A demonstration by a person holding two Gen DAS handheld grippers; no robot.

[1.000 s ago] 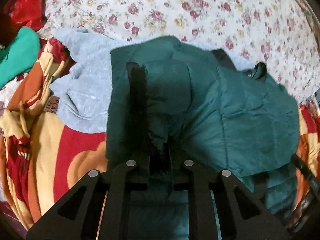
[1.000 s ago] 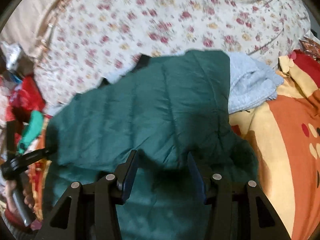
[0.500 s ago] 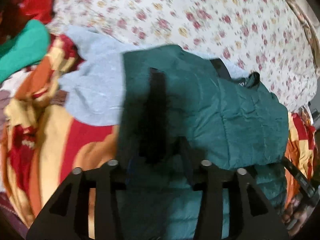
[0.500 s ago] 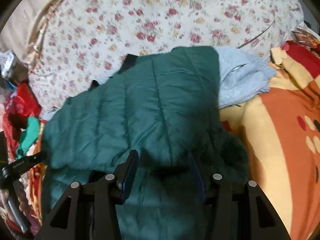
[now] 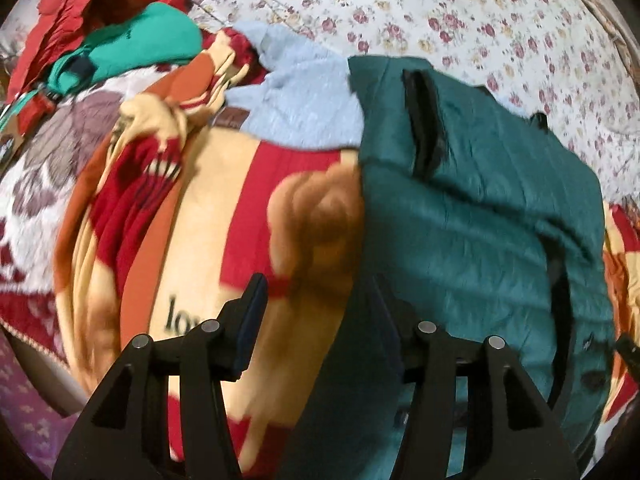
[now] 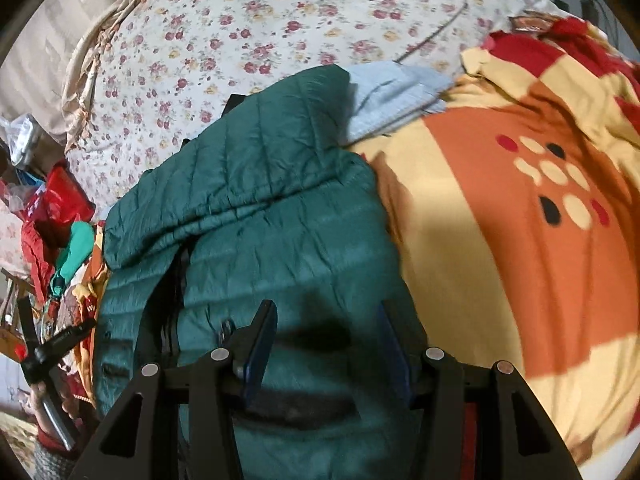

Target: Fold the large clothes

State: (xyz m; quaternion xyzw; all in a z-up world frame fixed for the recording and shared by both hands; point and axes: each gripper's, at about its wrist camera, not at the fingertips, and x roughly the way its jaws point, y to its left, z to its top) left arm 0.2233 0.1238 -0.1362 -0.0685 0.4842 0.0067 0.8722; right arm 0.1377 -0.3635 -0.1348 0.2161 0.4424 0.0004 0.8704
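Both tongs (image 5: 316, 312) (image 6: 328, 340) gape over green jacket (image 6: 256, 216)

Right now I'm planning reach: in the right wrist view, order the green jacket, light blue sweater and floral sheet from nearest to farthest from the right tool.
1. Green jacket, directly under the right tool.
2. Light blue sweater, beyond it, slightly right.
3. Floral sheet, farthest, across the top.

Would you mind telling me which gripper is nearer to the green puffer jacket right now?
Right. The right gripper hovers open directly over the green puffer jacket; the left gripper, also open, sits over the patterned blanket at the jacket's edge.
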